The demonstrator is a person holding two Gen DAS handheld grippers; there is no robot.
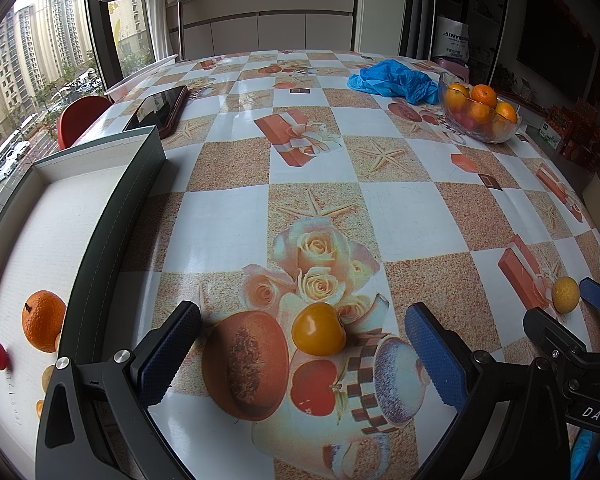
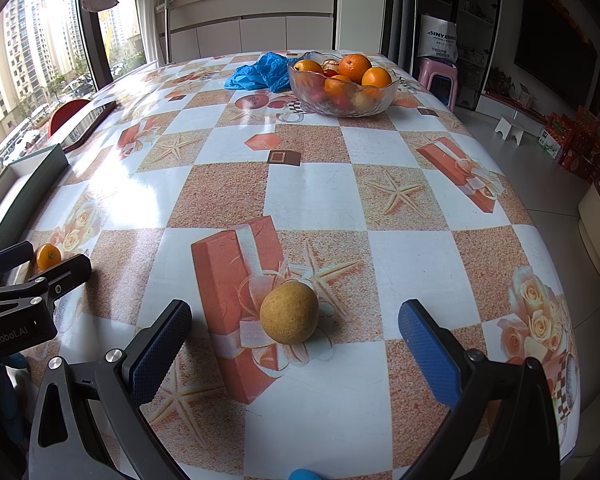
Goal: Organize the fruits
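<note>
The left gripper (image 1: 302, 334) stood spread around a yellow tomato (image 1: 318, 329); the right gripper (image 2: 295, 320) gaped around a round yellow fruit (image 2: 289, 312). Beyond, the checked tablecloth (image 2: 312, 196) carried a glass fruit bowl (image 2: 342, 84), windows behind.

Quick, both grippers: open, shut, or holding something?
Left gripper: open, empty, a small yellow-orange fruit on the table between its fingers.
Right gripper: open, empty, a yellowish round fruit between its fingers.

Checkered tablecloth (image 1: 236, 232) with printed gift boxes, starfish and roses. Blue plastic bag (image 1: 396, 78) crumpled at far end, phone (image 1: 160, 110) near left edge, pink stool (image 2: 440, 76) on floor.
</note>
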